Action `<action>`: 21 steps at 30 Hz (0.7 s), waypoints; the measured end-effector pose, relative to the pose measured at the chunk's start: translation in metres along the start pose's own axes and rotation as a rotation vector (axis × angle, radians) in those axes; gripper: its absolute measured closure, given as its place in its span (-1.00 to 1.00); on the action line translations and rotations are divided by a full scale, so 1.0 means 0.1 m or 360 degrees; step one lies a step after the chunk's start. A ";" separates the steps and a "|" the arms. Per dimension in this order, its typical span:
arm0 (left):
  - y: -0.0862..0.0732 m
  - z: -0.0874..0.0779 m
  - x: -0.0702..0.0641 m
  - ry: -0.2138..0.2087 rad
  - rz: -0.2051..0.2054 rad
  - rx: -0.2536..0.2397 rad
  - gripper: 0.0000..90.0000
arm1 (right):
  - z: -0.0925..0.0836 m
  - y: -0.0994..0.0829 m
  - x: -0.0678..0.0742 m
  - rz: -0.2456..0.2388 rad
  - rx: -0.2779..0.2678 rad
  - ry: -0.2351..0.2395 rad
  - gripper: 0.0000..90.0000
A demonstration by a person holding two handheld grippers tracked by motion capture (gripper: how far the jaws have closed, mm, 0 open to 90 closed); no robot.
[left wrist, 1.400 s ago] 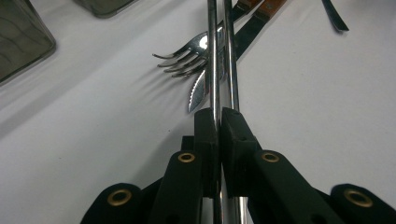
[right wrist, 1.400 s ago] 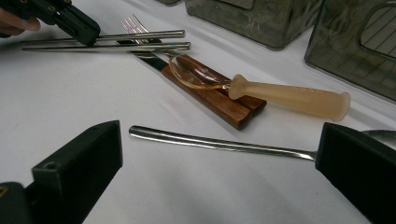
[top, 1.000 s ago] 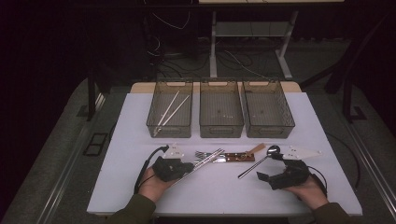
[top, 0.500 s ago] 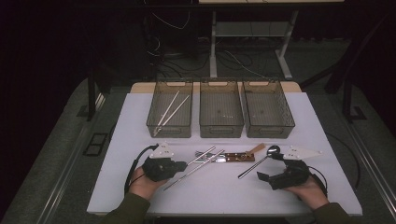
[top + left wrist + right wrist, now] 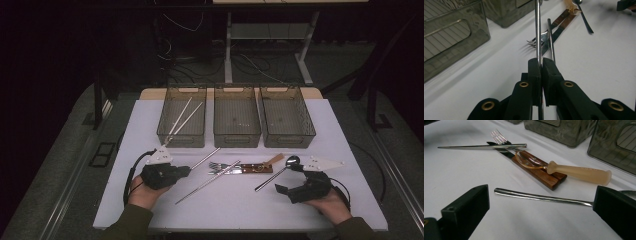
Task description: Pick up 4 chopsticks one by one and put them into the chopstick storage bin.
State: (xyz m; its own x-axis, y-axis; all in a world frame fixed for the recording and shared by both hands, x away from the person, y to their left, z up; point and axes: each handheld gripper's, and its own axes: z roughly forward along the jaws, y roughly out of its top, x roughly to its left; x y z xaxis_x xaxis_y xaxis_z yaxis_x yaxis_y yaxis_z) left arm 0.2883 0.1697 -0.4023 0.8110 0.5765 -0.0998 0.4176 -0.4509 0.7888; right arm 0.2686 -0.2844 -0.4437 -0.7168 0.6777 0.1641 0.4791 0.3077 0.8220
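Observation:
My left gripper (image 5: 186, 170) (image 5: 541, 61) is shut on the near end of a metal chopstick (image 5: 205, 158) (image 5: 538, 30), which slants up to the right just above the white table (image 5: 150, 125). A second chopstick (image 5: 207, 183) (image 5: 550, 37) lies on the table beside it, its far end over a fork (image 5: 217, 166) (image 5: 499, 136) and a wooden-handled knife (image 5: 255, 169) (image 5: 536, 172). My right gripper (image 5: 287, 181) (image 5: 541, 195) stands open at the front right, its jaws on either side of the handle of a metal spoon (image 5: 280, 172) (image 5: 536, 197). A tan plastic spoon (image 5: 275, 159) (image 5: 579, 172) rests across the wooden handles.
Three grey see-through bins stand in a row at the back of the table: the left bin (image 5: 165, 131) holds two chopsticks (image 5: 182, 117), and the middle bin (image 5: 236, 137) and right bin (image 5: 287, 137) look bare. Dark floor surrounds the table.
My left gripper has drawn back to the left and risen a little, taking one chopstick away from the other. The right gripper has stayed put.

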 end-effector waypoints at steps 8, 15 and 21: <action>0.05 -0.04 0.12 0.0030 -0.0038 -0.0052 0.89 | 0.00 0.00 0.00 0.0002 0.0004 0.0002 -0.98; 0.12 -0.04 0.22 0.0054 -0.0057 -0.0080 0.89 | 0.00 0.00 0.00 0.0003 0.0002 0.0005 -0.98; 0.20 -0.04 0.29 0.0063 -0.0065 -0.0105 0.90 | 0.00 0.00 0.00 0.0005 -0.0001 0.0005 -0.98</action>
State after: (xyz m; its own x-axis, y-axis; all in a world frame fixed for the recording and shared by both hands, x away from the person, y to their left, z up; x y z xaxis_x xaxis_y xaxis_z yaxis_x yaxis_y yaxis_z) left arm 0.3179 0.1802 -0.3870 0.7767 0.6203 -0.1096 0.4209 -0.3816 0.8229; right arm 0.2691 -0.2845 -0.4437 -0.7169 0.6766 0.1683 0.4810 0.3053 0.8218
